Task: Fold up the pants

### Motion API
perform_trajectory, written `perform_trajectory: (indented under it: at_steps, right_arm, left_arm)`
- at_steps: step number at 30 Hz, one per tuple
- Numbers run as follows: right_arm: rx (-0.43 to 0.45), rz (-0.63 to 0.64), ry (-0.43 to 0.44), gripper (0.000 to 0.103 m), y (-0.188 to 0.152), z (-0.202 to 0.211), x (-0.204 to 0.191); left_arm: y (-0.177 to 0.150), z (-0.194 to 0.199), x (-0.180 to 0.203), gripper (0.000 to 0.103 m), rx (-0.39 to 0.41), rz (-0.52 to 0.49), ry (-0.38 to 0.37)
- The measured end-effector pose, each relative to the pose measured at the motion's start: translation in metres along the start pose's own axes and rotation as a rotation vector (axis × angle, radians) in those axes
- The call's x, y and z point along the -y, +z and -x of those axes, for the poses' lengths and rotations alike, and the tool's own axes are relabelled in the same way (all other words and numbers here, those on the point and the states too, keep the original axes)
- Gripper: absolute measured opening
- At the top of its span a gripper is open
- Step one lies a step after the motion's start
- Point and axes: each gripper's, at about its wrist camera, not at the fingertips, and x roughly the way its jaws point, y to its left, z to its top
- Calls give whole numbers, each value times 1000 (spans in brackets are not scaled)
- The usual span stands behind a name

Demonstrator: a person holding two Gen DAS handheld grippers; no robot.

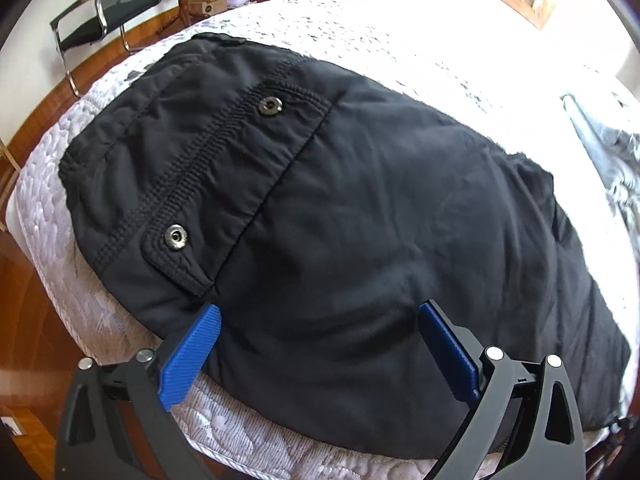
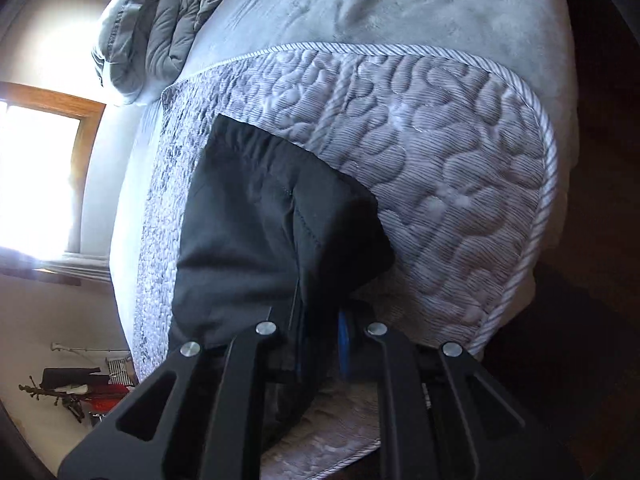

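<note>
Right gripper (image 2: 320,332) is clamped on pants (image 2: 256,220); left gripper (image 1: 320,344) is held open over them. Thin pinch: cloth may be dropped on bed (image 2: 460,168), fold skewed.

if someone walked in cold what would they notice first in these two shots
The black pants dominate, spread over the quilted bedspread, with two metal snaps on a flap at the left of the left wrist view. The left claw stands open over the near edge of the pants. The right claw is clamped shut on a fold of the dark fabric.
</note>
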Motion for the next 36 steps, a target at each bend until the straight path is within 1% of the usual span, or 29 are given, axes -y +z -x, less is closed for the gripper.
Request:
perform_trajectory:
  at_steps: [3, 6, 8, 13, 16, 18, 20, 25, 29, 36]
  right_arm:
    - [24, 62, -8, 12, -2, 9, -15]
    - [64, 162, -21, 12, -7, 21, -43]
    - [93, 233, -26, 12, -12, 29, -62]
    - [161, 446, -17, 12, -38, 52, -123]
    - [178, 582, -8, 12, -58, 56, -164]
    - [179, 656, -1, 12, -72, 55, -188]
    - [165, 713, 26, 12, -89, 54, -209]
    - [135, 844, 64, 12, -128, 51, -247]
    - [113, 962, 71, 12, -170, 48, -272]
    - [14, 1140, 83, 12, -246, 17, -305]
  left_arm:
    - [4, 19, -10, 99, 41, 54, -37]
    - [5, 46, -20, 99, 103, 100, -82]
    - [2, 59, -22, 99, 124, 119, -106]
    - [-7, 84, -28, 99, 146, 155, -169]
    - [-11, 88, -27, 99, 127, 173, -206]
    - [-13, 88, -26, 99, 114, 173, -210]
    - [-14, 86, -26, 99, 109, 171, -209]
    - [-13, 84, -32, 99, 108, 182, -210]
    - [-16, 89, -40, 99, 113, 195, -205]
    - [-19, 89, -64, 99, 114, 253, -203]
